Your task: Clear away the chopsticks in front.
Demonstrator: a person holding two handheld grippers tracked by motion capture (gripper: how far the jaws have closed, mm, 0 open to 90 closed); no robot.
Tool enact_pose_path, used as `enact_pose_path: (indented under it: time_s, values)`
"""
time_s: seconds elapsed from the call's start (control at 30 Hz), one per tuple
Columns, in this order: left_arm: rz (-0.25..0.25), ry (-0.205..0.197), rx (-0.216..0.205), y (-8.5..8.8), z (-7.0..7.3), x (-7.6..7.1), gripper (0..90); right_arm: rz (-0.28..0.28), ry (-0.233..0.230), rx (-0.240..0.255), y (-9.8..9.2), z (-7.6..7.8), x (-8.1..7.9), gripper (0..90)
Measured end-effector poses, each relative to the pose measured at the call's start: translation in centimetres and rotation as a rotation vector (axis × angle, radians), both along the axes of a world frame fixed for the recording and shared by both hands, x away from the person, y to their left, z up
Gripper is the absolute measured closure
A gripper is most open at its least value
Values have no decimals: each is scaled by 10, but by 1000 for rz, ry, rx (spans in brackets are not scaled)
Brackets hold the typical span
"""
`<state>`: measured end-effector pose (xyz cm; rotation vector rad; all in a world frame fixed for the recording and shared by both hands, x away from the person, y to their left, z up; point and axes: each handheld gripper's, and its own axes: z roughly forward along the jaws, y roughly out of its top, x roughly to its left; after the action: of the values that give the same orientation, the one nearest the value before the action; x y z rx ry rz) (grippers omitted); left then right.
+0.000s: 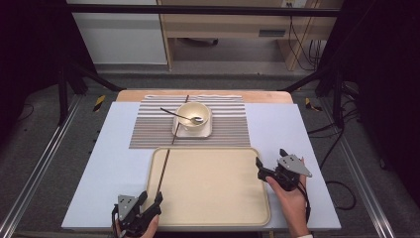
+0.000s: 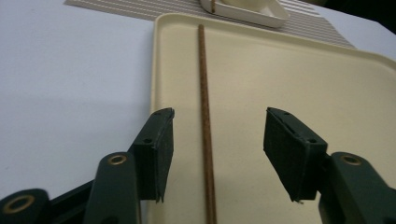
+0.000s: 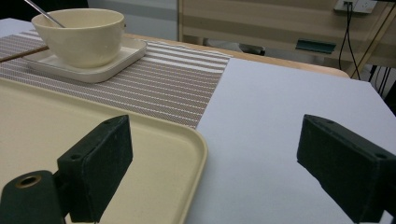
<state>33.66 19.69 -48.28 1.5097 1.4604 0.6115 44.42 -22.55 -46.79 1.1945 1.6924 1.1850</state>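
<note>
Lying chopstick (image 2: 206, 126) between parted jaws

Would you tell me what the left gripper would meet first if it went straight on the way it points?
Probably the square plate under the bowl; until then the left gripper would pass along the chopstick over the tray.

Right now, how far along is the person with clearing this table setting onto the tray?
Barely started. One chopstick lies along the tray, between the open, non-gripping jaws of the left gripper. The right gripper is open and empty at the tray's right edge. Bowl, spoon and square plate still sit on the striped mat.
</note>
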Motion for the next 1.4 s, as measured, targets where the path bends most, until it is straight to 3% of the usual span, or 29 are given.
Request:
enact_pose_path:
  time_s: [0.37,0.77,0.83,0.9,1.13,1.23,1.33,1.4]
  values:
    - [-97,-44,25,-3,5,6,341,3,-2,-5,1,0,0,104]
    - [-137,-61,76,-7,15,17,306,4,2,-8,1,-1,0,101]
    - [-171,-58,91,-9,20,22,292,4,2,-9,1,-1,1,101]
    - [-179,-57,91,-9,22,24,285,5,2,-8,1,-1,1,101]
    - [-232,-77,154,-13,40,40,245,3,3,-12,0,-1,1,97]
    - [-254,-83,194,-11,51,54,225,3,3,-10,1,-1,1,95]
    - [-268,-81,204,-10,57,62,220,2,3,-12,1,-1,1,94]
    - [-284,-95,243,-9,67,75,217,3,3,-11,1,-1,1,93]
